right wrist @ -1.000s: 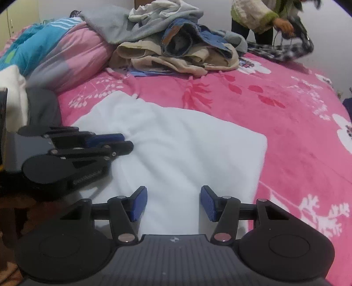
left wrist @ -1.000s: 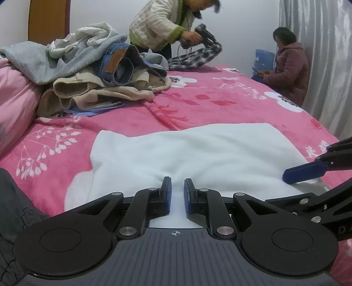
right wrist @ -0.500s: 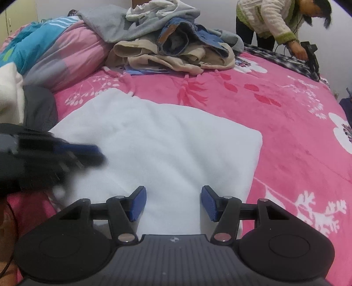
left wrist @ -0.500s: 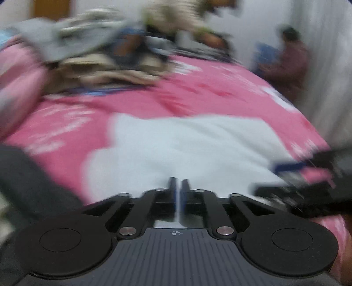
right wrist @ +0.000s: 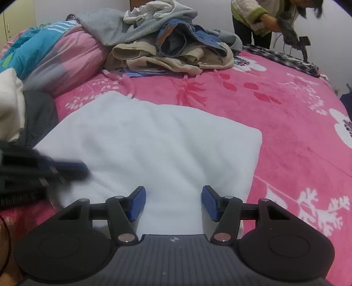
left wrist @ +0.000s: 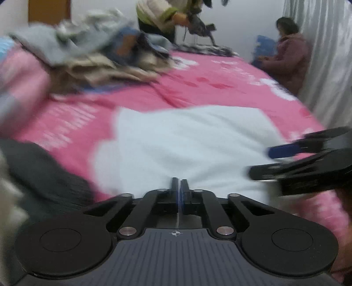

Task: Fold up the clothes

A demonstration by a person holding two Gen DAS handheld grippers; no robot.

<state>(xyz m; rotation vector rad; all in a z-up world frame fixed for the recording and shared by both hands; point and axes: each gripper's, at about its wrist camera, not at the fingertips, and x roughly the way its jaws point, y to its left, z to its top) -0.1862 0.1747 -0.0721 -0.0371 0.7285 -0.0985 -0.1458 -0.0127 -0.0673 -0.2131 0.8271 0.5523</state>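
A white garment [left wrist: 193,140] [right wrist: 162,140] lies flat and folded into a rough rectangle on the pink flowered bedspread [right wrist: 297,132]. My left gripper [left wrist: 178,184] is shut on its near left edge, with a thin strip of white cloth showing between the jaws. In the right wrist view the left gripper [right wrist: 72,169] is a dark blur at that edge. My right gripper [right wrist: 173,202] stands open over the garment's near edge, with white cloth under the gap and no pad touching it. It shows from the side in the left wrist view [left wrist: 260,161].
A pile of unfolded clothes [right wrist: 171,44] lies at the back of the bed beside a pink and blue quilt [right wrist: 55,61]. A dark grey garment [left wrist: 39,171] and a cream cloth [right wrist: 8,105] lie near left. One person [right wrist: 259,19] bends over the far edge, another [left wrist: 290,52] sits by the curtain.
My left gripper's jaws have gone from slightly apart to shut on the white garment's edge, and the hand has shifted left and slightly up. My right gripper has stayed put.
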